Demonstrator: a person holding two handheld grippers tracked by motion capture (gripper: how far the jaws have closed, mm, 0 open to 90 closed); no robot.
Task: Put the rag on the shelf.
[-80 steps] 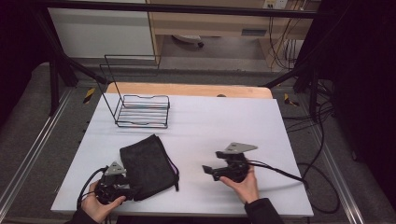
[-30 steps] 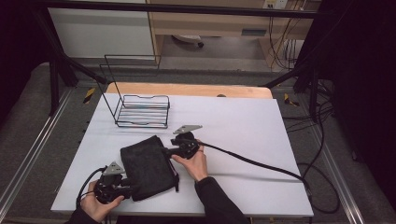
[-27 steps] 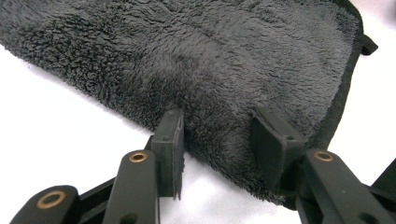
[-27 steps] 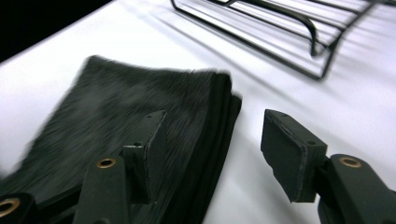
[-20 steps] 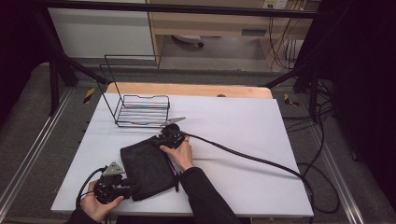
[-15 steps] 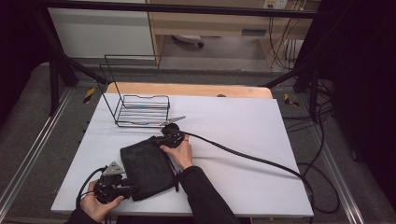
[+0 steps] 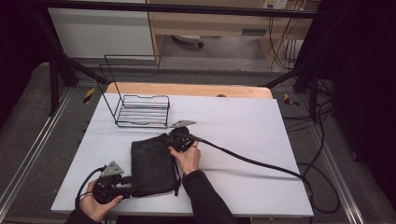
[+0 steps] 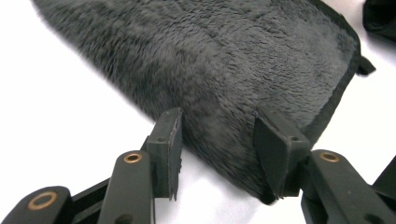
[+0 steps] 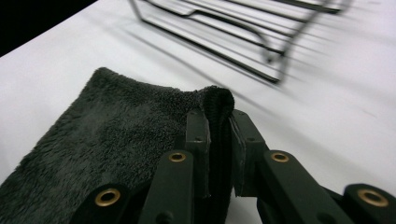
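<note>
Cloth (image 7: 152,164): dark grey, fleecy, black-edged; lies flat on the white table (image 7: 243,126), near its front edge, just in front of the wire rack (image 7: 142,110).
Right hand-held gripper (image 9: 218,133): jaws closed on the cloth's far corner, which stands pinched up between them.
Left hand-held gripper (image 8: 219,154): jaws apart, set around the cloth's near edge, not clamped.
Rack: black wire, towards the table's far left.

Each black gripper (image 7: 111,186) carries a grey 3-cornered plate (image 7: 112,168) and a black cable (image 7: 252,161). Brass rivets (image 9: 178,157) sit on the jaw arms. The right sleeve (image 7: 205,200) is dark.
</note>
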